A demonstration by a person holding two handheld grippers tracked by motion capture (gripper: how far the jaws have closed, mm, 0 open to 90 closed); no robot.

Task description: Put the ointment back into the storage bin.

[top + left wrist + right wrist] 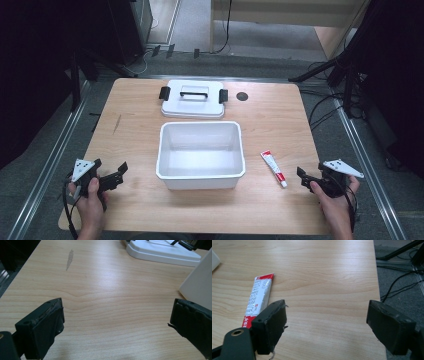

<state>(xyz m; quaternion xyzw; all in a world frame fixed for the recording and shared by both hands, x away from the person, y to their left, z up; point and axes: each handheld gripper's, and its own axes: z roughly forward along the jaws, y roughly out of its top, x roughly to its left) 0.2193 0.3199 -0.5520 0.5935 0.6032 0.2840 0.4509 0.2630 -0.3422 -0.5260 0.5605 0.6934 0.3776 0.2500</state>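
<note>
Jaws wide on both grippers – right gripper near toothpaste tube, left gripper beside white bin

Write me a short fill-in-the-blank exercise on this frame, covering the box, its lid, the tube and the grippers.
1. The white box in the middle of the table holds ____.
2. The lid lies on the table just ____ the box, on its far side.
3. The tube lies nearest the ____ gripper.
4. The left gripper has its jaws ____, with nothing between them.

Missing words: nothing; behind; right; open
</note>
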